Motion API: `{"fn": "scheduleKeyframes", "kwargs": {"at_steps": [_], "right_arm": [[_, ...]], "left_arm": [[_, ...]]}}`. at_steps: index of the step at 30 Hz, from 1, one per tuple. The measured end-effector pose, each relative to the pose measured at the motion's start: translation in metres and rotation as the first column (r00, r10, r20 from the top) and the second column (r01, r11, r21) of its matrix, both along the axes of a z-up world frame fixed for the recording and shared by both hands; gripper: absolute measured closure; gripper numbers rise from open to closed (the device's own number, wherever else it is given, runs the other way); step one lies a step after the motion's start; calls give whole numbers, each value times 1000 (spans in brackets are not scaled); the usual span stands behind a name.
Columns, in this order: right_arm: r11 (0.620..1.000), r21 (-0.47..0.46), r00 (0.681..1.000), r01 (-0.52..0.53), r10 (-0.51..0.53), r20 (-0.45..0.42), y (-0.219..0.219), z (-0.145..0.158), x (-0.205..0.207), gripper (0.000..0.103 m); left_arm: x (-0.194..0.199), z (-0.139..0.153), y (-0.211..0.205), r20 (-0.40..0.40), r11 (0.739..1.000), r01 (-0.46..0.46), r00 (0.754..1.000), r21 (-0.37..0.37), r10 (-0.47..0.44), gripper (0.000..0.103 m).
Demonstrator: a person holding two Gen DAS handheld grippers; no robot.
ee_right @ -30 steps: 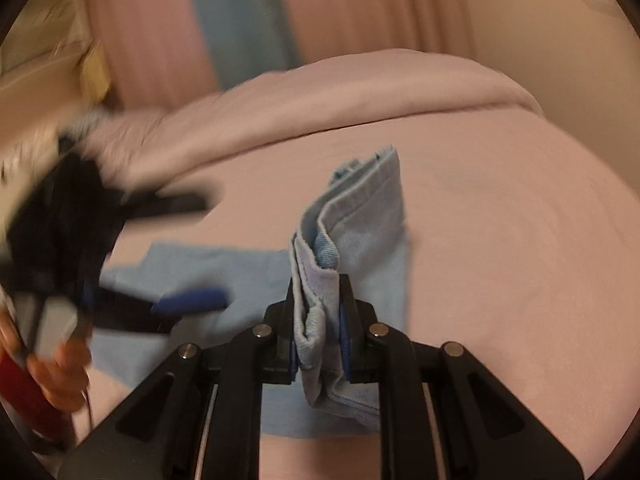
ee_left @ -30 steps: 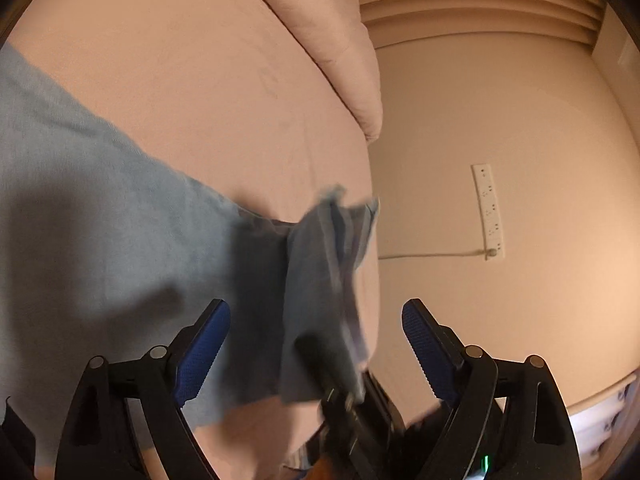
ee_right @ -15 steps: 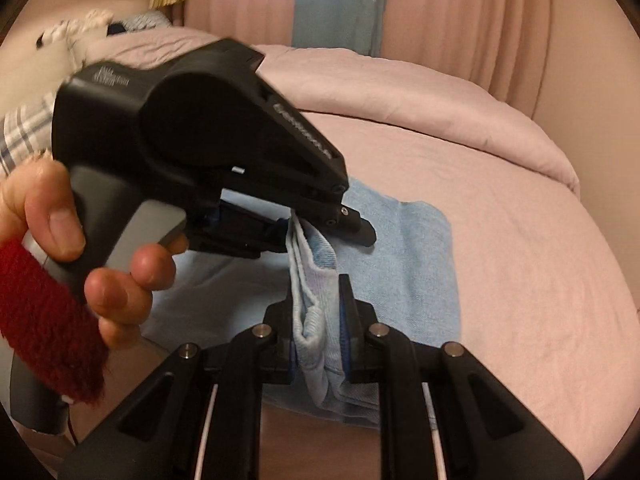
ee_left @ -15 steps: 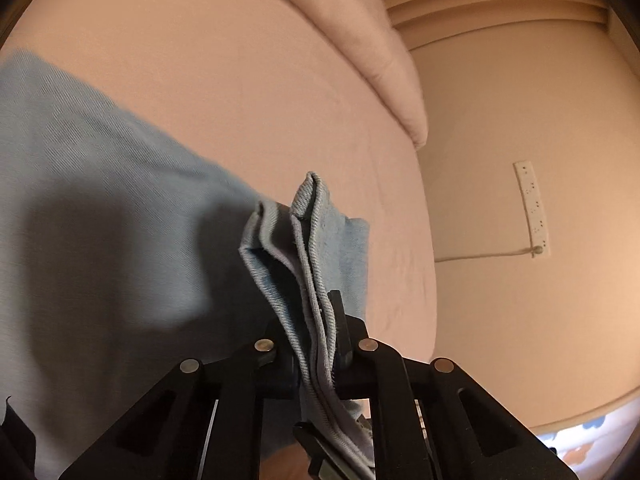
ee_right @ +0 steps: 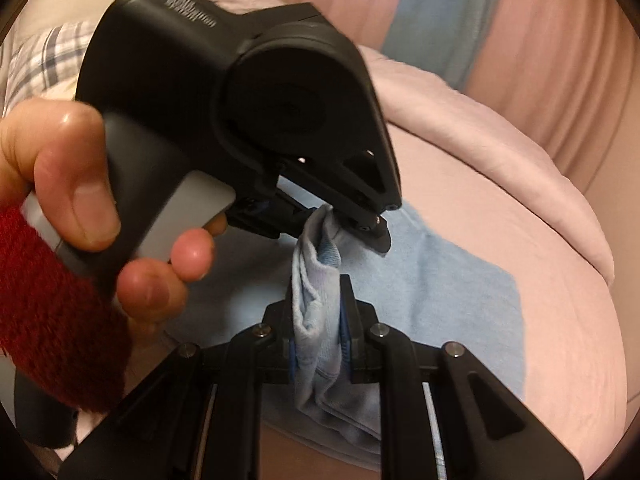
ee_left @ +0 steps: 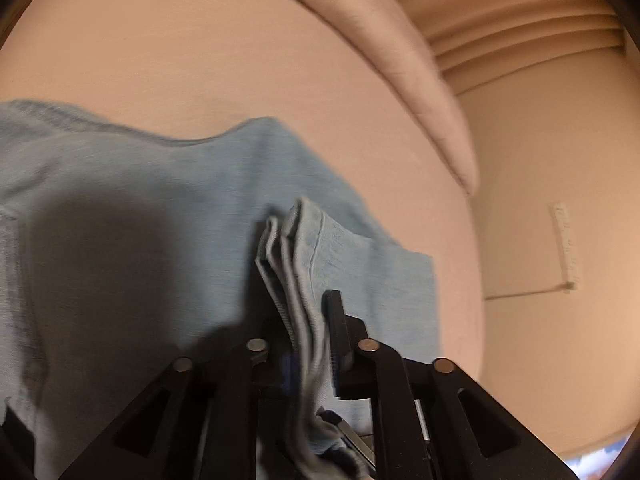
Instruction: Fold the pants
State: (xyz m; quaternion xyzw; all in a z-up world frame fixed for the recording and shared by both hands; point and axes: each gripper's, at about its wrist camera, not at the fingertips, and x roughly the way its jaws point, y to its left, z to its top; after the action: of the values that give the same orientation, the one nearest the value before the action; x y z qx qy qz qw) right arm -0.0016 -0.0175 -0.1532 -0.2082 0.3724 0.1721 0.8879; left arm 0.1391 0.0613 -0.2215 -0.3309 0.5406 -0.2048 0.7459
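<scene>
The blue pants lie flat on the pink bed, and one bunched edge is lifted up off it.

In the left wrist view, the left claw is clenched on that bunched edge, with the folds of cloth squeezed between its black fingers. The rest of the pants spreads out toward 9 o'clock. A pink blanket sits at 1 o'clock, and a white power strip hangs on the wall at 3 o'clock.

In the right wrist view, the right claw has cloth between its pads, and its jaws are opening a little. The left claw shows here too, at 12 o'clock, biting the same fold just above. A hand in a red sleeve holds it at 9 o'clock.
</scene>
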Motion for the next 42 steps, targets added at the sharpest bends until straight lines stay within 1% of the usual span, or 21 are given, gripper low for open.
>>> {"fn": "scheduleKeyframes", "kwargs": {"at_steps": [2, 3, 4, 6, 8, 10, 11, 13, 15, 17, 18, 21, 23, 25, 26, 28, 30, 32, 33, 37, 42], "right_arm": [[1000, 1, 998, -28, 28, -53, 0, -5, 4, 73], [999, 22, 996, -39, 40, -80, -2, -6, 6, 61], [998, 44, 994, -43, 47, -99, -4, -3, 8, 55], [993, 107, 991, -52, 65, -116, -20, 7, 4, 54], [985, 169, 992, -38, 58, -116, -41, 24, 2, 53], [968, 250, 993, 3, 28, -118, -69, 40, 4, 52], [951, 303, 992, 58, -21, -122, -93, 51, 8, 52], [925, 350, 985, 147, -107, -132, -128, 61, 20, 52], [904, 343, 965, 256, -220, -140, -162, 66, 38, 52], [881, 342, 944, 326, -283, -170, -189, 64, 54, 52], [860, 359, 930, 363, -308, -203, -205, 62, 64, 52], [826, 370, 901, 425, -346, -262, -221, 58, 72, 54], [816, 382, 894, 434, -339, -291, -215, 59, 71, 54], [808, 401, 895, 431, -324, -308, -220, 50, 70, 54], [810, 400, 894, 429, -315, -320, -203, 40, 72, 54], [819, 371, 882, 438, -313, -351, -201, 22, 76, 53], [845, 296, 864, 445, -317, -392, -203, -7, 75, 53], [862, 257, 854, 436, -307, -420, -206, -21, 76, 52], [867, 266, 869, 421, -302, -391, -206, -20, 73, 52], [866, 259, 867, 428, -311, -389, -204, -15, 70, 52], [857, 265, 881, 442, -359, -310, -206, 3, 52, 51]], "left_arm": [[0, 0, -1, -8, 1000, -16, 1000, -2, 16, 86], [0, 4, 1, 3, 999, -23, 1000, 27, 23, 82], [-1, 12, 2, 26, 997, -31, 999, 77, 29, 78], [-5, 28, 8, 75, 985, -54, 996, 165, 42, 61], [-14, 46, 14, 141, 970, -80, 989, 228, 48, 58], [-26, 62, 9, 199, 957, -69, 980, 283, 11, 58], [-31, 69, -1, 221, 948, -51, 975, 313, -21, 58], [-42, 77, -26, 248, 932, 11, 963, 362, -108, 56], [-54, 80, -61, 259, 921, 104, 942, 375, -212, 49], [-63, 77, -91, 261, 910, 174, 922, 376, -285, 49], [-66, 74, -105, 257, 900, 197, 915, 388, -311, 49], [-72, 63, -141, 238, 885, 211, 914, 415, -330, 49], [-76, 58, -156, 245, 878, 206, 910, 431, -334, 48], [-78, 51, -175, 246, 847, 212, 898, 487, -366, 49], [-79, 45, -185, 242, 821, 220, 887, 527, -393, 48], [-82, 35, -191, 220, 789, 233, 881, 568, -419, 48], [-77, 29, -193, 213, 786, 237, 882, 572, -421, 48], [-77, 29, -192, 227, 787, 233, 877, 572, -425, 48], [-77, 29, -193, 228, 784, 234, 874, 576, -428, 48], [-83, 29, -186, 232, 783, 233, 872, 577, -431, 48], [-81, 30, -182, 236, 791, 233, 874, 565, -425, 48]]}}
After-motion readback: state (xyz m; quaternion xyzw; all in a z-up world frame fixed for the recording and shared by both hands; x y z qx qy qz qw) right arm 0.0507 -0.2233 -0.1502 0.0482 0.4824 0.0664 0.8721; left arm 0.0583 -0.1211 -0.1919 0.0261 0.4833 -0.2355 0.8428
